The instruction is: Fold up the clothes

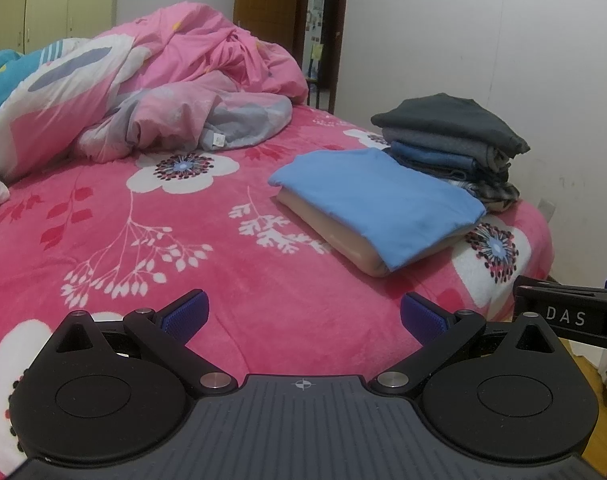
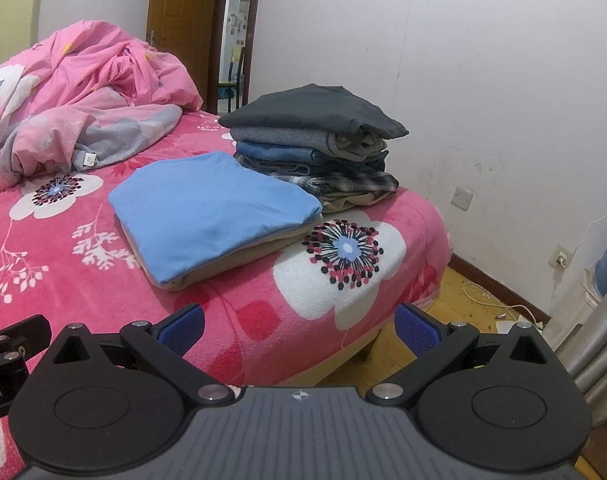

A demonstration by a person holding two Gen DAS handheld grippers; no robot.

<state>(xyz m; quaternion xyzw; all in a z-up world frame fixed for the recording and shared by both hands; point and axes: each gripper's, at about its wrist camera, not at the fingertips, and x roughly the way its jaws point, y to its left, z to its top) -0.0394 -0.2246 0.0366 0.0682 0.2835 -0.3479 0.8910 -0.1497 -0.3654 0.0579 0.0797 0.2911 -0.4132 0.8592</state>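
From the left wrist camera, the left gripper (image 1: 303, 314) hangs low over the pink floral bed (image 1: 207, 248), jaws spread wide with nothing between the blue pads (image 1: 185, 314). Ahead and to the right lies a folded blue garment (image 1: 377, 200), flat on top of a folded beige garment (image 1: 335, 226) whose edge peeks out beneath it. Just behind, touching or nearly so, stands a stack of folded clothes (image 1: 455, 148) near the bed's far corner, a dark grey piece on top, blues and a plaid lower down. A rumpled pink duvet (image 1: 175, 80) is heaped at the back left. At the right edge, part of the right gripper (image 1: 571, 316) pokes in, lettered "DAS".

Over to the right wrist camera: the right gripper (image 2: 299, 322) hovers at the bed's (image 2: 263, 328) near edge, jaws also wide apart and holding nothing. The blue garment (image 2: 211, 212) sits squarely ahead, the beige garment (image 2: 239, 258) showing under its front edge. The stack (image 2: 315, 140) rises right behind it, by the white wall (image 2: 483, 80). The duvet (image 2: 83, 92) slumps at far left. A wooden floor (image 2: 463, 300) with a white cable (image 2: 507, 306) shows to the right of the bed.
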